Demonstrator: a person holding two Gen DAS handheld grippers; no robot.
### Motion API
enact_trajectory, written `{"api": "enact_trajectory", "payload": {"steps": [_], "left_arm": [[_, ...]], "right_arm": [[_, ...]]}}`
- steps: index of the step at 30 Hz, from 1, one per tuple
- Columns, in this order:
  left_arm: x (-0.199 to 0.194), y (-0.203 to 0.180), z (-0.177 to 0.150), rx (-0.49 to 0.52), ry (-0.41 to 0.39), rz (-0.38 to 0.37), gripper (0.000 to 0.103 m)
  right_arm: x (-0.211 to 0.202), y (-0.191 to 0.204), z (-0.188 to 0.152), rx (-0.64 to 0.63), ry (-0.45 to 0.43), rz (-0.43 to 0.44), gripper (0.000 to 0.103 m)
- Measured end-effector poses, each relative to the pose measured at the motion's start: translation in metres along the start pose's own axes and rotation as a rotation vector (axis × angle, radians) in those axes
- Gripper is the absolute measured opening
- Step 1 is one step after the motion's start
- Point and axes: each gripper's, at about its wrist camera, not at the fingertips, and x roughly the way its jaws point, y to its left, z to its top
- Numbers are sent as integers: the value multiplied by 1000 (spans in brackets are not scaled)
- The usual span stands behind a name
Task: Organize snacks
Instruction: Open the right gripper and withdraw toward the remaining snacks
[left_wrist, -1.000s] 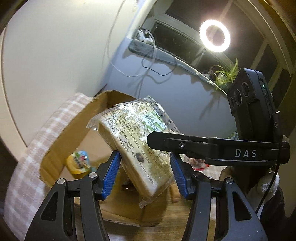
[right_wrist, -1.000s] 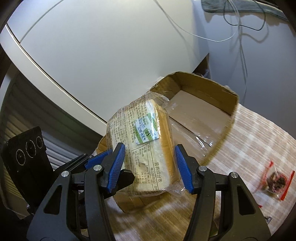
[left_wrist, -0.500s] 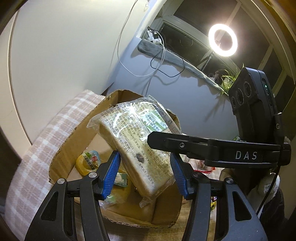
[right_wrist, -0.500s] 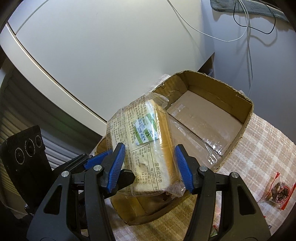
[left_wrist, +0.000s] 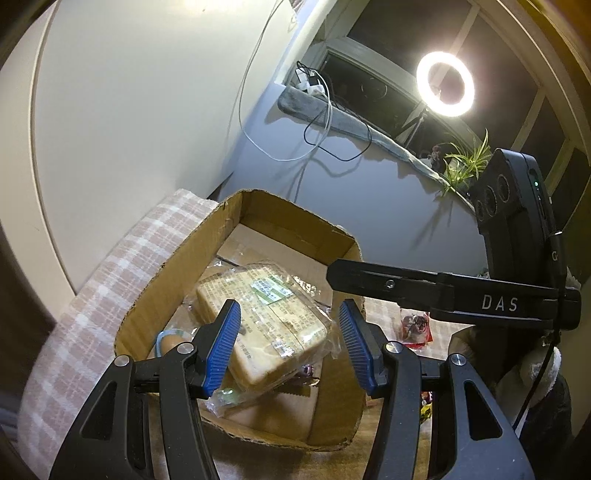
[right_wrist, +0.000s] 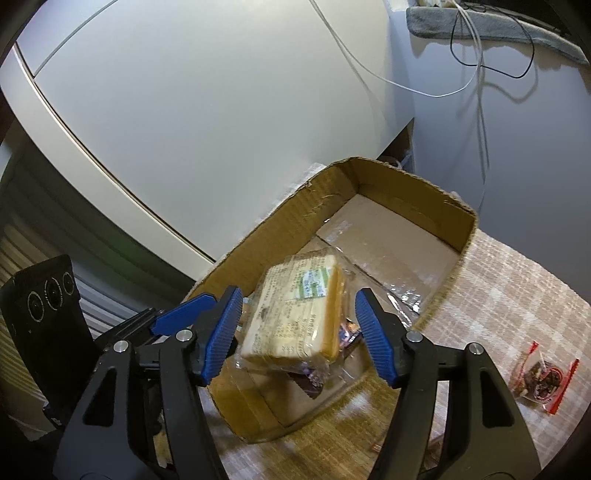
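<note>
A clear-wrapped loaf of sliced bread (left_wrist: 258, 317) (right_wrist: 295, 314) lies tilted inside the open cardboard box (left_wrist: 166, 280) (right_wrist: 417, 188), on top of other small snacks, and is slightly blurred in the right wrist view. My right gripper (right_wrist: 299, 332) hovers above it with its jaws opening and the blue pads clear of the wrapper. My left gripper (left_wrist: 288, 347) hangs over the box's near corner, open, with its pads touching nothing. The right gripper's black body (left_wrist: 443, 295) crosses the left wrist view.
A red-trimmed clear snack packet (right_wrist: 539, 380) (left_wrist: 415, 326) lies on the checked tablecloth (right_wrist: 498, 295) right of the box. A round yellow snack (left_wrist: 170, 341) and a dark wrapper (right_wrist: 347, 332) sit in the box. A white cabinet and hanging cables (right_wrist: 480, 74) stand behind.
The bread has left the right gripper's pads and dropped into the box. The right jaws have widened. The box now sits lower and fuller in both views.
</note>
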Motion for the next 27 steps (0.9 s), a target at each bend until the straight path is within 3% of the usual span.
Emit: {"api": "enact_trajectory", "payload": {"steps": [11, 27], "left_arm": [[-8, -25, -8, 39, 2, -22, 54], [4, -100, -51, 180, 102, -114, 54]], "right_arm": [[-42, -20, -28, -9, -48, -89, 70], [-117, -92, -121, 44, -41, -288, 70]]}}
